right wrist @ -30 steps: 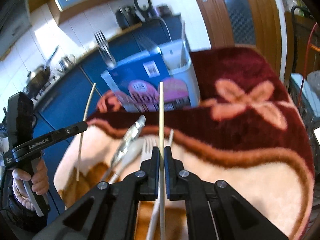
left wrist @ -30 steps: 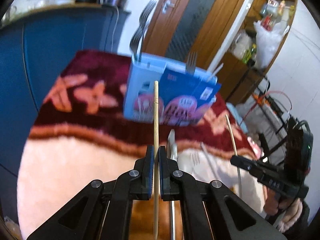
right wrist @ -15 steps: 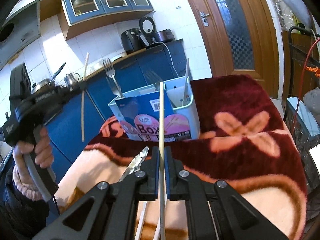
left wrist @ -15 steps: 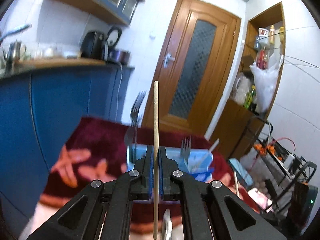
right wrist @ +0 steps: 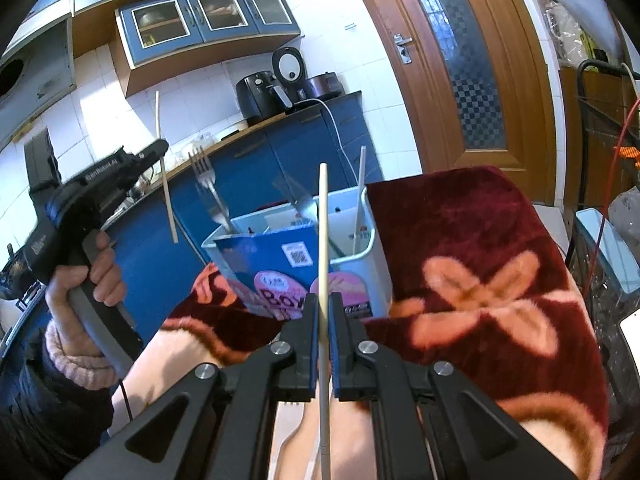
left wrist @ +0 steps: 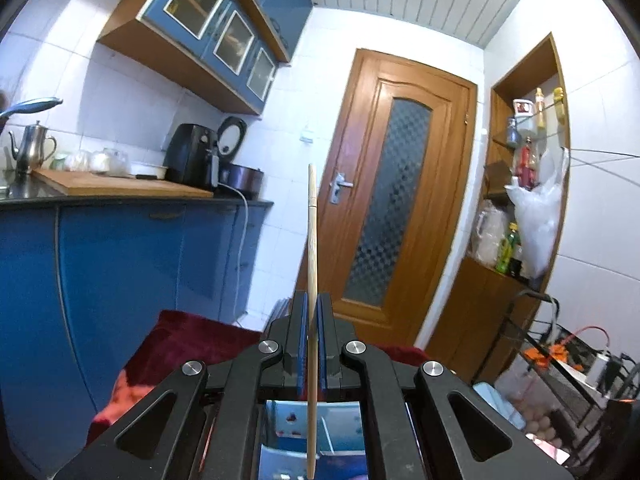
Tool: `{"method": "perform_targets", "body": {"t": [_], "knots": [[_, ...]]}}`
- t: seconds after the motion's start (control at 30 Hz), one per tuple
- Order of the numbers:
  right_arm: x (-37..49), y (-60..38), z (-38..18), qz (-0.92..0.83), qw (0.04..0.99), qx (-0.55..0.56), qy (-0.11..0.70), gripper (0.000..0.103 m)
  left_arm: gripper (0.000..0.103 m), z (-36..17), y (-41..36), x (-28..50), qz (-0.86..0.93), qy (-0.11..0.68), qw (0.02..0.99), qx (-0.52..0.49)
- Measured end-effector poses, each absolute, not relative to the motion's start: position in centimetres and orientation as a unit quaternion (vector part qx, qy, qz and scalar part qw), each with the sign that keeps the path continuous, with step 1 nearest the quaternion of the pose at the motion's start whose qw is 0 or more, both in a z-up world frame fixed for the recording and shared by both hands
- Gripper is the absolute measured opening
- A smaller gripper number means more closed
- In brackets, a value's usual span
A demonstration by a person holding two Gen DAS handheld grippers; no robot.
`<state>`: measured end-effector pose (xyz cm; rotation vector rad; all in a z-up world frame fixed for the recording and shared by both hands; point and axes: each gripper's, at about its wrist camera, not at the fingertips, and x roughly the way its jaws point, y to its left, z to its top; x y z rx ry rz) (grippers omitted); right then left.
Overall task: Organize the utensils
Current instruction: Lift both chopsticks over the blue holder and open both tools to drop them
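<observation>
Right wrist: chopstick [right wrist: 323, 240] upright, pinched in right claw [right wrist: 323, 312].

In the left wrist view the blue box [left wrist: 316, 436] shows only through the gap in the gripper frame, its rim and contents hidden; the chopstick [left wrist: 312, 264] runs off the bottom edge; in the right wrist view the second chopstick [right wrist: 323, 248] is likewise cut off below; the forks [right wrist: 208, 184] are blurred; the box's print [right wrist: 276, 300] is partly masked by the fingers [right wrist: 310, 316]; the person's left hand [right wrist: 86, 280] is smeared.
</observation>
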<state>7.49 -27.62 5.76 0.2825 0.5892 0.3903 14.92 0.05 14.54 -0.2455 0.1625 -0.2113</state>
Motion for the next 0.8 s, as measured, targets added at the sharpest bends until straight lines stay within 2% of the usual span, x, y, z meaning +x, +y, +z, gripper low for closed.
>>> {"method": "perform_targets", "body": {"t": [0.53, 0.8], "knots": [[12.4, -27.2, 9.7, 0.184, 0.950, 0.131, 0.216, 0.006, 0.004, 10.7, -0.9, 17.3, -0.054, 0.039, 0.992, -0.106], [15.7, -26.2, 10.6, 0.172, 0.965, 0.140, 0.143, 0.006, 0.004, 9.8, -0.8, 17.1, -0.052, 0.034, 0.993, -0.105]]}}
